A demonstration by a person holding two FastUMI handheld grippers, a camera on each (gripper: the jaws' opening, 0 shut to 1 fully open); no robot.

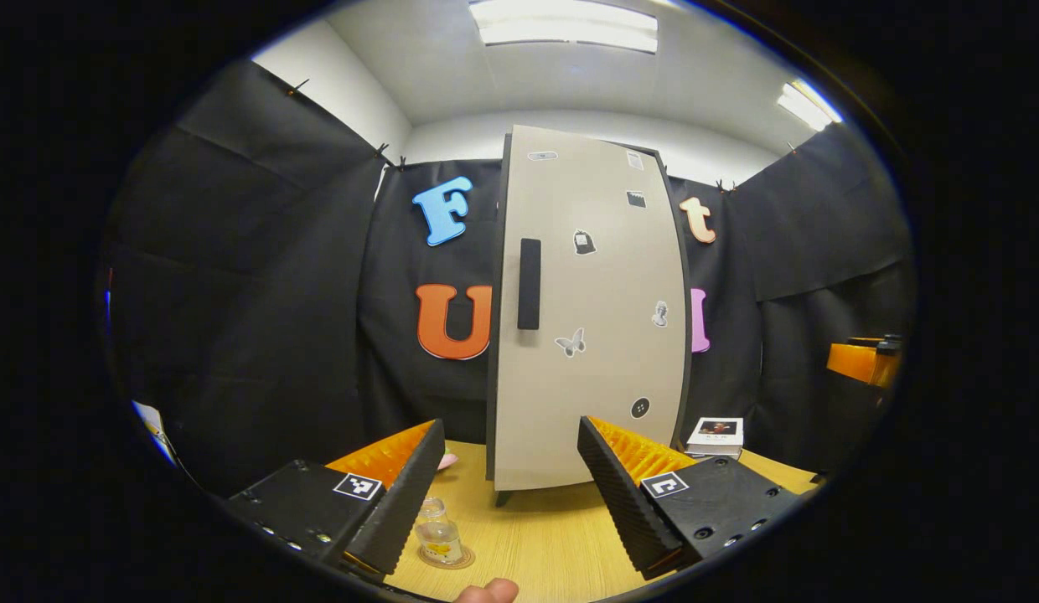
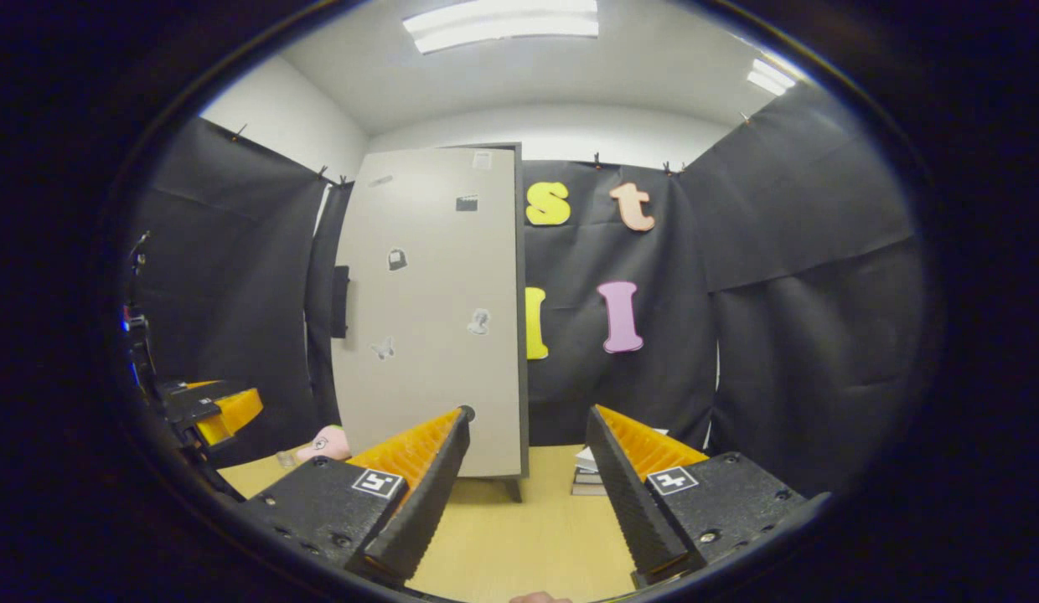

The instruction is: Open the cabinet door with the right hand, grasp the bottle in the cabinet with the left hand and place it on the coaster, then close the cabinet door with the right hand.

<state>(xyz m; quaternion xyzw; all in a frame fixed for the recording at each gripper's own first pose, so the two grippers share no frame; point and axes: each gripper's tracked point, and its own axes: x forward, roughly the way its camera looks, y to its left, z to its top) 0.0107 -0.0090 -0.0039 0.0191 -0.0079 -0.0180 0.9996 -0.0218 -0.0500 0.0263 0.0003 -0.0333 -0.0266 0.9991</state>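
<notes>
Cabinet door [image 1: 591, 310]: shut, straight ahead at 12 o'clock; I see its black handle [image 1: 529, 283] on the left edge.
Bottle [image 1: 438, 531]: upright on the coaster [image 1: 461, 559], at 7 o'clock on the wooden table [image 1: 553, 536].
Left gripper [image 1: 511, 494]: my jaws spread, empty.
Right gripper [image 2: 526, 486]: jaws spread, empty.
Books [image 1: 715, 436]: stacked at 4 o'clock.

My left gripper [image 1: 509, 494] fingers spread wide, nothing between. Tall beige cabinet door [image 1: 591, 310] with black vertical handle [image 1: 529, 283] shut ahead. Small clear glass bottle [image 1: 436, 530] upright on round brown coaster [image 1: 447, 557], on light wooden table [image 1: 545, 544], near cabinet's front-left corner. Stacked books [image 1: 715, 437] just right of cabinet.
</notes>
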